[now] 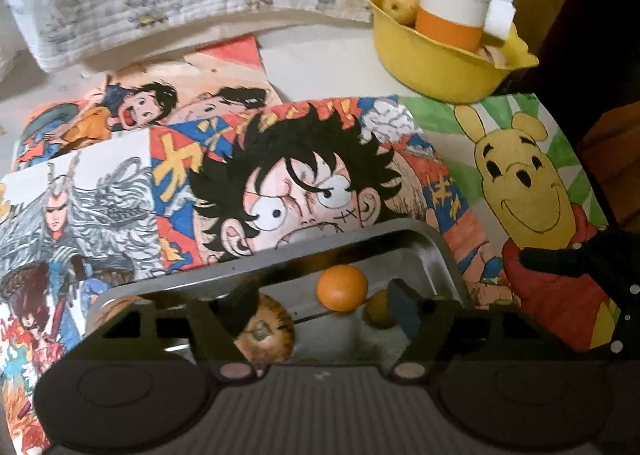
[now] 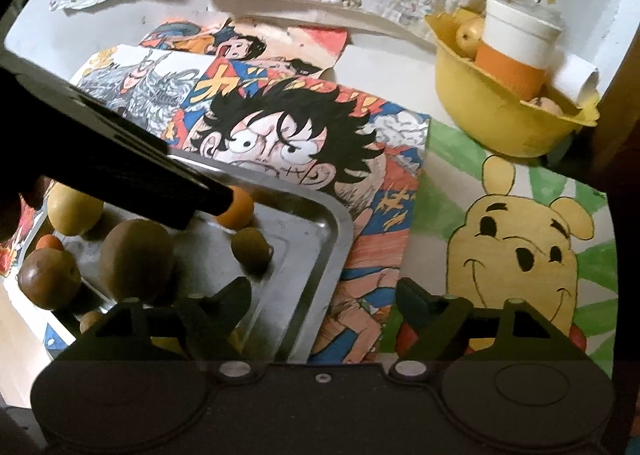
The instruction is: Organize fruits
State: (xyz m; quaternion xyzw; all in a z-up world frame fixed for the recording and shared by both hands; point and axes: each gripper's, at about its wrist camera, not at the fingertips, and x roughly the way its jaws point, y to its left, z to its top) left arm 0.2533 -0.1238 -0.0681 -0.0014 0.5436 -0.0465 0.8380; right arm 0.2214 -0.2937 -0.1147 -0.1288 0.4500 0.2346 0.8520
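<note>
A: Left gripper (image 1: 322,305)?
B: Fingers spread wide, holding nothing. It hangs low over the metal tray (image 1: 436,243), with an orange (image 1: 342,288) lying loose between the fingers and a brown fruit (image 1: 266,329) beside the left finger.

A: Right gripper (image 2: 324,295)?
B: Equally wide, empty, poised over the tray's right rim (image 2: 340,239) and the cartoon drawings (image 2: 520,239).

A: Obstructions?
B: In the right wrist view, the left gripper's dark body crosses above the tray fruit: a yellow pear (image 2: 74,209), kiwis (image 2: 136,261). The yellow bowl (image 2: 480,123) stands well apart, holding an orange-and-white cup (image 2: 516,51) and more fruit.
</note>
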